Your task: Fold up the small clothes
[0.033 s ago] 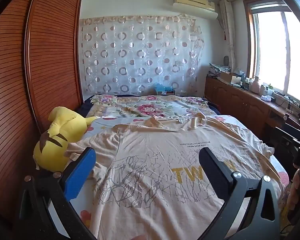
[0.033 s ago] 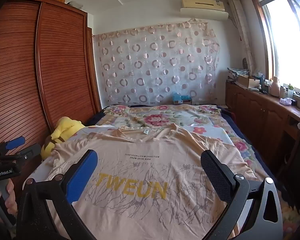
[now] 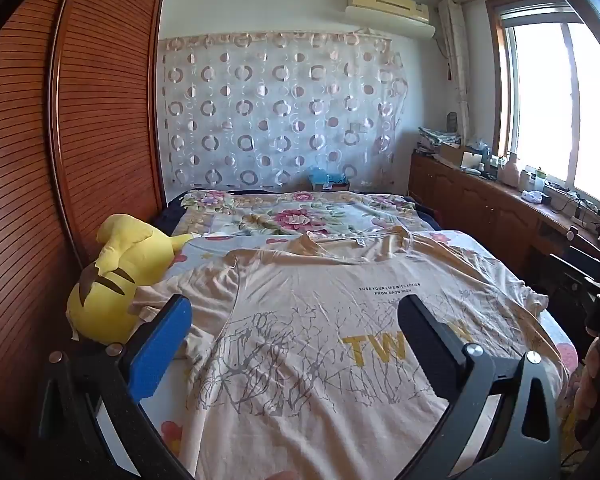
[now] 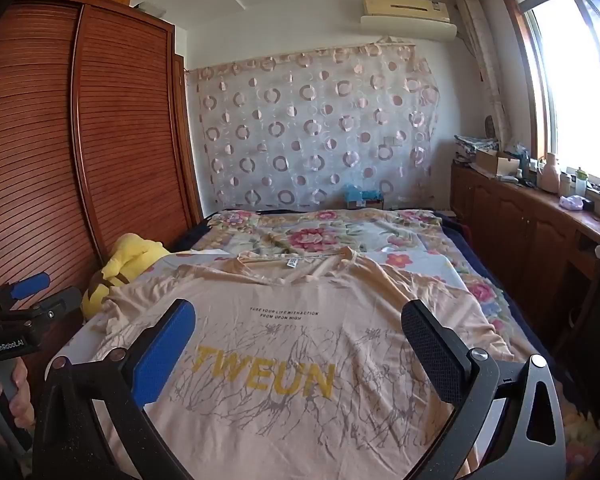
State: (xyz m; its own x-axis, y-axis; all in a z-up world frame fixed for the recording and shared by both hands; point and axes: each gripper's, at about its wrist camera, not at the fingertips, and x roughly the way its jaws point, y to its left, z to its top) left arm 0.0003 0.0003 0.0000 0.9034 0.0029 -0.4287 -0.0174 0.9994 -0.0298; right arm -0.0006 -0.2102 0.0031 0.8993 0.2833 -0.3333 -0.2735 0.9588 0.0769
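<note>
A beige T-shirt [image 3: 300,384] printed with yellow letters "TWEUN" and grey branch lines lies spread face up on the bed, collar toward the far end. Its left sleeve is rumpled beside a plush toy. My left gripper [image 3: 294,308] hovers open above the shirt's left half, nothing between its fingers. In the right wrist view the same T-shirt [image 4: 284,344] fills the foreground, and my right gripper [image 4: 298,312] hangs open above its middle, holding nothing. The left gripper [image 4: 20,300] also shows at that view's left edge, held by a hand.
A yellow plush toy [image 3: 116,280] rests at the bed's left edge against a slatted wooden wardrobe [image 3: 60,160]. A floral bedsheet [image 3: 300,216] covers the far half of the bed. Low wooden cabinets [image 3: 480,208] with clutter on top run along the right, under the window.
</note>
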